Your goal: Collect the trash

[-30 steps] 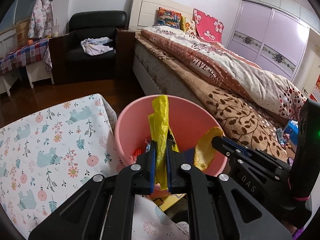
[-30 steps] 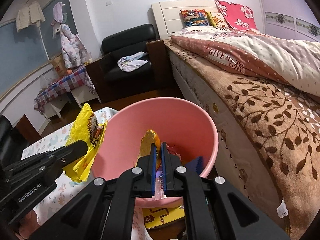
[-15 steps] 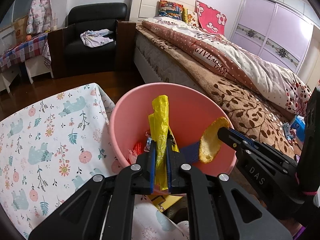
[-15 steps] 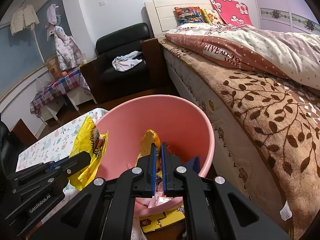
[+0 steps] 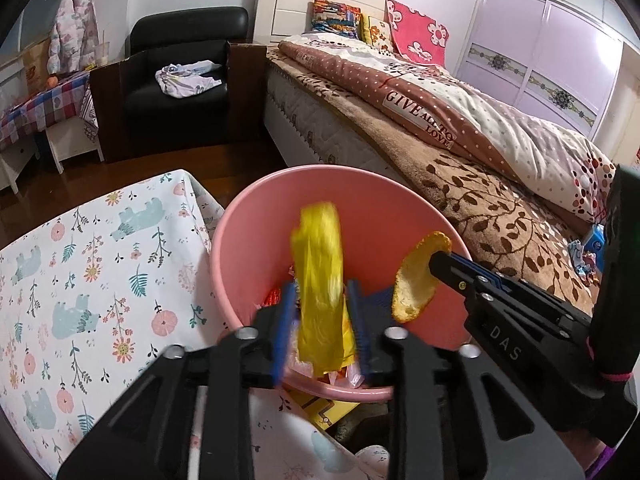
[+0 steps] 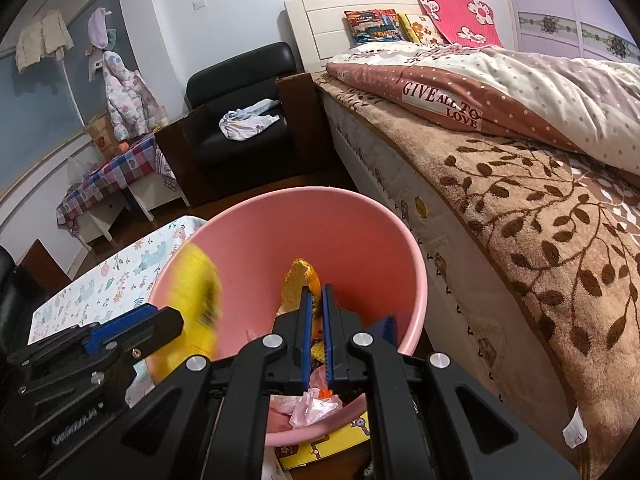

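Left wrist view: left gripper (image 5: 320,308) opening, yellow wrapper (image 5: 320,280) loose between jaws above pink bin (image 5: 360,184). Right gripper (image 6: 316,316) clamped on orange peel (image 6: 298,286); release yours over bin centre.

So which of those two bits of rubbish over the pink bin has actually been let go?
The yellow plastic wrapper: the left tool is opening, its pads clear of it. The orange peel is clamped in the shut right tool above the pink bin.
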`<state>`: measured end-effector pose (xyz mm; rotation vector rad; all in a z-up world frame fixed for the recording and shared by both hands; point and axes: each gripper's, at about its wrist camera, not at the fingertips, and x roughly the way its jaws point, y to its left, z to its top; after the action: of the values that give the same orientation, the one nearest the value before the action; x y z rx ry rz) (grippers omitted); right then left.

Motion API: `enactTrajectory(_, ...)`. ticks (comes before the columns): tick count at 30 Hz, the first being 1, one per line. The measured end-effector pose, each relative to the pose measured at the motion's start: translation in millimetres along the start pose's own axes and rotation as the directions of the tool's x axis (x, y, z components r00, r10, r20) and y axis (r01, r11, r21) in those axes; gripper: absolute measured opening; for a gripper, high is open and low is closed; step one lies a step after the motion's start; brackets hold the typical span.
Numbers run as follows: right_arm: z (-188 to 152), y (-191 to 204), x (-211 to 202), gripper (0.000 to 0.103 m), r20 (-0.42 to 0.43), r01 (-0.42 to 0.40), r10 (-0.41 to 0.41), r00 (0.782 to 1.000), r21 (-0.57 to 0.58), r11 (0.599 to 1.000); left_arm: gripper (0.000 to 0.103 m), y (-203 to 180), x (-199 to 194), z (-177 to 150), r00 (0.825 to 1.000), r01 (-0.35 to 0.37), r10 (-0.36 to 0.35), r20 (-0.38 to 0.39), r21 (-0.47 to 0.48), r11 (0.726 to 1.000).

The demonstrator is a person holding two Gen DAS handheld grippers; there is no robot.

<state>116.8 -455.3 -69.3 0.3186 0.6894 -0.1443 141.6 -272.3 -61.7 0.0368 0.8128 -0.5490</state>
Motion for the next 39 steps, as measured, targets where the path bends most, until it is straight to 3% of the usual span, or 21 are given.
enactTrajectory(6, 1, -1, 2, 0.009, 0.000, 0.003, -0.003, 1.000, 0.006, 1.000, 0.045, -1, -2, 1, 1.000, -0.004, 0.004, 0.007, 0.007, 1.000)
enactTrajectory(9, 2, -2, 1, 0.020, 0.003, 0.003, -0.003, 1.000, 0.009, 1.000, 0.053, 2, -4, 0, 1.000, -0.007, 0.007, 0.006, -0.006, 1.000)
enactTrajectory(12, 2, -2, -3, 0.038, 0.019, 0.007, -0.007, 1.000, 0.014, 1.000, 0.058, 5, -7, 0, 1.000, -0.008, 0.008, 0.004, -0.015, 1.000)
enactTrajectory(17, 3, 1, -10, 0.059, 0.036, 0.019, -0.019, 0.999, 0.004, 1.000, 0.060, 8, -12, -1, 1.000, 0.004, -0.004, 0.000, -0.029, 1.000)
enactTrajectory(26, 0, 6, -25, 0.069, 0.055, 0.004, -0.003, 0.998, -0.012, 1.000, 0.061, 12, -28, -8, 1.000, 0.013, -0.013, 0.004, -0.038, 0.999)
enactTrajectory(39, -13, 21, -53, 0.070, 0.080, -0.023, 0.028, 0.996, -0.057, 0.998, 0.061, 20, -63, -21, 0.999, -0.002, 0.003, 0.038, -0.044, 0.999)
